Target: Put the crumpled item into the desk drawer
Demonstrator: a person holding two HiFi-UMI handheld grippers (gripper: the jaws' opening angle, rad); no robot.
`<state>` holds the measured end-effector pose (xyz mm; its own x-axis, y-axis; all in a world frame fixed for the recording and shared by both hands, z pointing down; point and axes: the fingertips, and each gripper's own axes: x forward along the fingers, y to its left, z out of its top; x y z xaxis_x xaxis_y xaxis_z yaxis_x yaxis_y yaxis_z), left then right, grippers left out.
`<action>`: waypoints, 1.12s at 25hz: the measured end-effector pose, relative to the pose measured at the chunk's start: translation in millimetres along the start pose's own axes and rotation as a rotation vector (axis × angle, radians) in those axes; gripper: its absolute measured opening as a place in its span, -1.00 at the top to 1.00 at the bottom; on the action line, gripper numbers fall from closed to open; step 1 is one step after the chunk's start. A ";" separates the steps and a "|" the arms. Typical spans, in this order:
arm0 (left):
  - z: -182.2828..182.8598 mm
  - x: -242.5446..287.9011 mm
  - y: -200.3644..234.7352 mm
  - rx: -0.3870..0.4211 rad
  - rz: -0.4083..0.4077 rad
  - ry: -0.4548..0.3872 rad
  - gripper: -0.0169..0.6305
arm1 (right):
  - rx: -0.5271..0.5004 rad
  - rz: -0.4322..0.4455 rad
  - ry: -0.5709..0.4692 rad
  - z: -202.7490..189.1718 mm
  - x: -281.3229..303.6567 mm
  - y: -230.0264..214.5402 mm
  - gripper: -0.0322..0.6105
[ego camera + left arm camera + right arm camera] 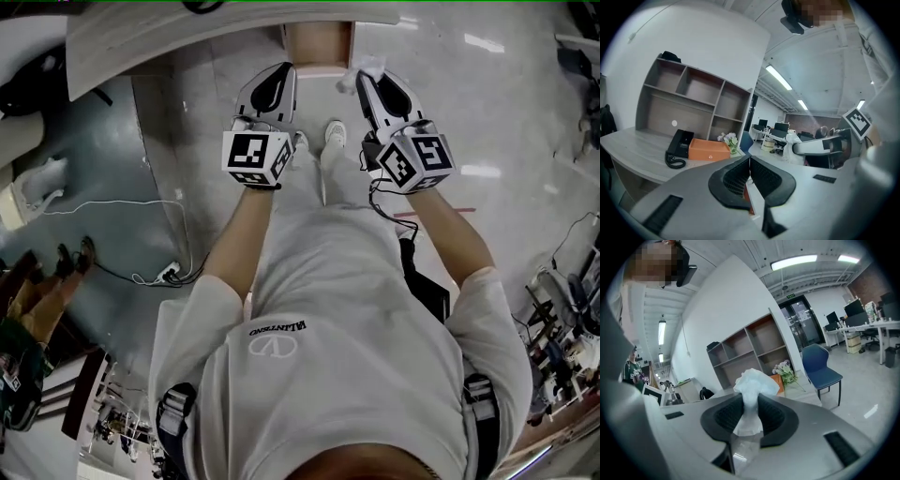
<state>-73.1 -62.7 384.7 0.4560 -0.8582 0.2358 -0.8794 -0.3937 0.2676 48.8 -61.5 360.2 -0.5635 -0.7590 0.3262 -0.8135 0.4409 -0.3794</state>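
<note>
Head view: the right gripper (367, 80), at 1 o'clock from the person's torso, has its jaws clamped on the crumpled white tissue (368, 66). The tissue protrudes past the jaw tips, just beside the right edge of the open desk drawer (319, 45) at 12 o'clock. The left gripper (278, 82), at 11 o'clock, has its jaws pressed together with nothing between them. Left gripper view: a black telephone (678, 145), an orange box (708, 150) and a flower bunch (730, 139) stand on the desk (637, 154), below a shelf unit (693, 93).
</note>
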 end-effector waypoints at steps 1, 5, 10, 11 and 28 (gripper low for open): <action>-8.7 8.4 1.6 0.001 0.002 0.014 0.94 | -0.001 0.005 0.015 -8.8 9.6 -4.0 0.62; -43.5 37.5 8.4 -0.016 0.023 0.056 0.94 | 0.020 0.008 0.081 -48.9 41.3 -27.0 0.62; -94.7 77.6 20.4 -0.041 0.050 0.115 0.93 | 0.053 -0.003 0.146 -92.7 75.9 -72.1 0.62; -105.3 84.0 23.6 -0.045 0.055 0.126 0.93 | 0.057 -0.005 0.158 -101.3 82.9 -80.1 0.62; -249.1 148.9 75.1 -0.091 0.124 0.241 0.94 | 0.096 -0.054 0.293 -238.8 166.4 -147.6 0.62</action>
<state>-37.1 -137.9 672.7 0.3744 -0.7909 0.4840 -0.9197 -0.2500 0.3028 40.8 -138.4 677.2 -0.5483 -0.6040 0.5784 -0.8341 0.3456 -0.4299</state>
